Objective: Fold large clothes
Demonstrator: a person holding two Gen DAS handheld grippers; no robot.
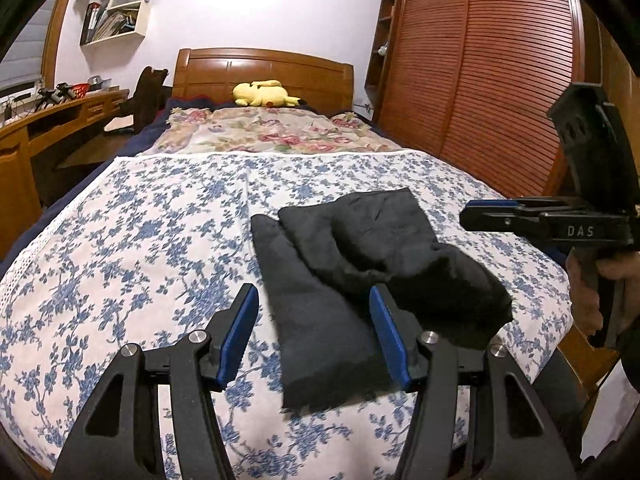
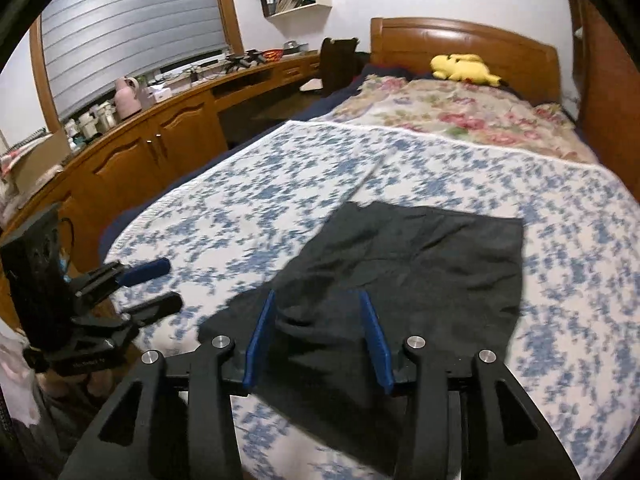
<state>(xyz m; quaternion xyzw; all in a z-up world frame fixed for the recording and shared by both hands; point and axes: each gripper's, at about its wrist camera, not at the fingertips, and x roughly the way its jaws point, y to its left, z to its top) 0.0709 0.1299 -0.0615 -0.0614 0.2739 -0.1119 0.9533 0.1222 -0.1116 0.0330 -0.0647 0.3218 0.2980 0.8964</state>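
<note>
A dark grey garment (image 1: pixel 360 264) lies folded on the blue-flowered bedspread (image 1: pixel 140 240), one long part reaching toward the bed's near edge and a thicker bundle doubled over on the right. My left gripper (image 1: pixel 313 296) hovers open over the long part, blue pads apart and gripping nothing. At the right of this view the right gripper (image 1: pixel 468 212) is seen from the side, held by a hand. In the right wrist view the garment (image 2: pixel 420 264) lies under my right gripper (image 2: pixel 317 298), whose pads stand apart and do not press the cloth. The left gripper (image 2: pixel 166 285) is open at the far left.
A floral quilt (image 1: pixel 272 128) covers the head of the bed, with a yellow plush toy (image 1: pixel 264 94) by the wooden headboard (image 1: pixel 264 68). A louvred wardrobe (image 1: pixel 480 80) stands along the right side. A wooden desk with cabinets (image 2: pixel 160 136) runs along the left.
</note>
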